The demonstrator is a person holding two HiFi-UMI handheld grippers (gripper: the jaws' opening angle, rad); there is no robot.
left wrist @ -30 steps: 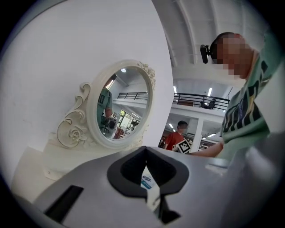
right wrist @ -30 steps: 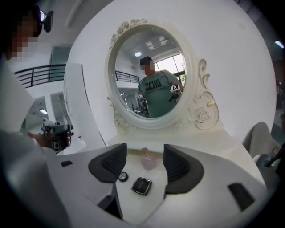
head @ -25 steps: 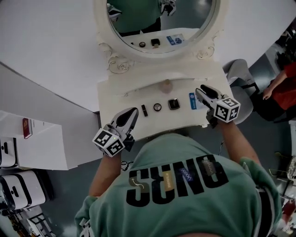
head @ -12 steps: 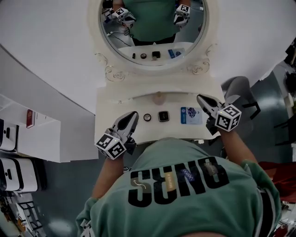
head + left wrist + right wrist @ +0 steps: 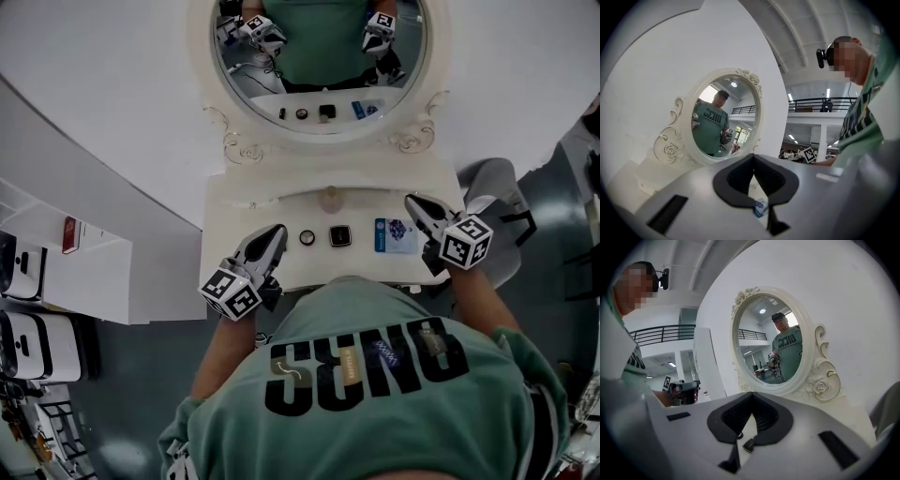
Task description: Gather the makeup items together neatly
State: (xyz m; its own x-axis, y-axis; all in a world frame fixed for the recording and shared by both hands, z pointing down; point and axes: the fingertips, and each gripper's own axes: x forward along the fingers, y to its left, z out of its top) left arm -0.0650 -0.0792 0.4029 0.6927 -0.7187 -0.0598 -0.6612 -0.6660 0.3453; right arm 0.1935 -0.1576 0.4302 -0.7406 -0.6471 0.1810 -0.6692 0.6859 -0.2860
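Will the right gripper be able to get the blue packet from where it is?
Probably yes. The blue packet lies flat right beside the right gripper, and nothing stands between them. The jaws are shut with nothing in them, so they would have to open first.

On the table [image 5: 234, 216] we see a row: round compact [image 5: 307, 237] left, square compact [image 5: 339, 235] middle, packet [image 5: 395, 235] right. The mirror [image 5: 323, 56] stands behind them.
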